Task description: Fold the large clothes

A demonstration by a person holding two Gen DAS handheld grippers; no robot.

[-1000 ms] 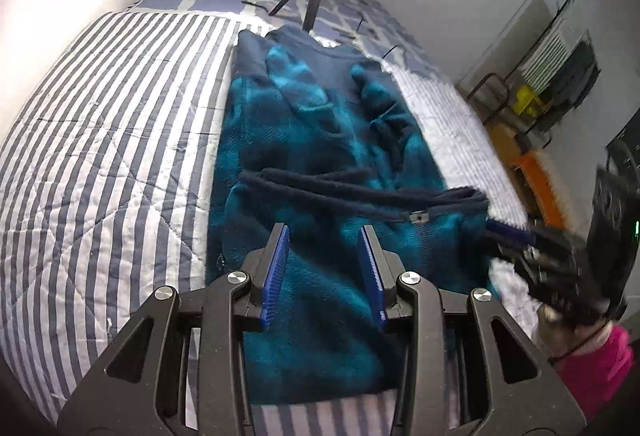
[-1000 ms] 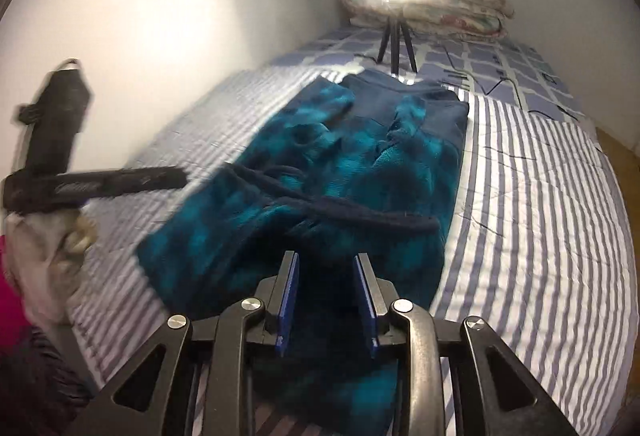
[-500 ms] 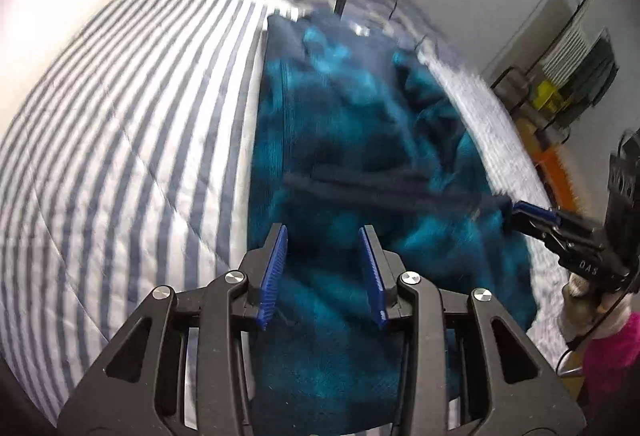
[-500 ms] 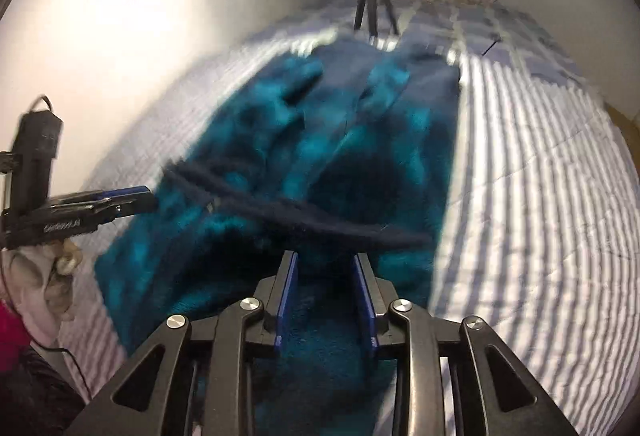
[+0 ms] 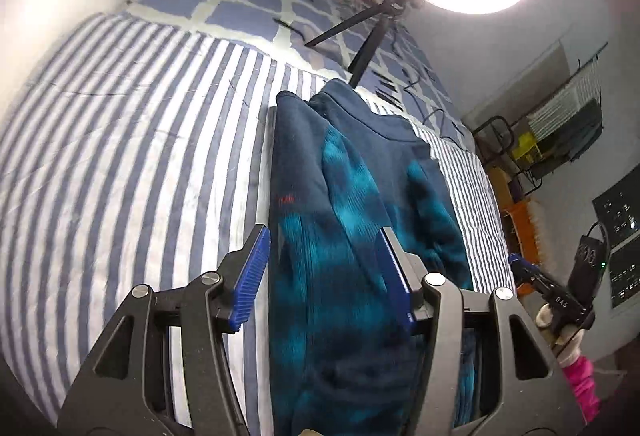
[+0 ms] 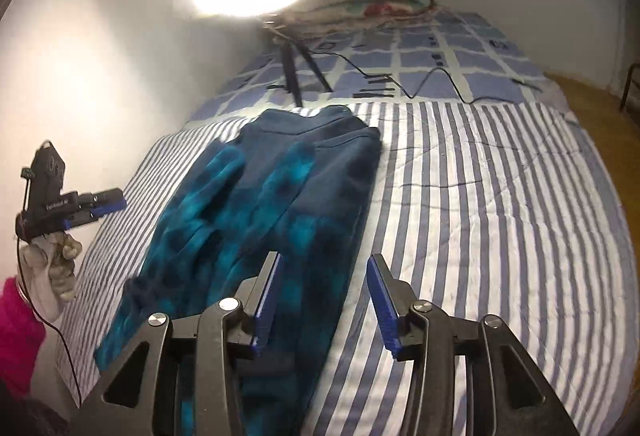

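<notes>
Lying lengthwise along the bed [image 6: 500, 195], near one long edge, the teal fleece [image 6: 280, 203] appears folded narrow. Left gripper [image 5: 326, 272] and right gripper [image 6: 322, 296] hover with fingers spread, holding nothing, apparently poised for regrasping.

Black gripper [image 5: 326, 276], ribbed blue jaws

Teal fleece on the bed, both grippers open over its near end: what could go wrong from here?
1. The fleece lies as a long narrow strip; the sleeves folded on top look loose and may slide off if the near end is lifted.
2. The ring-light tripod stands just past the collar, so a fold carried that way could knock it.
3. Left gripper and right gripper straddle thick layers; a pinch may catch only some.
</notes>
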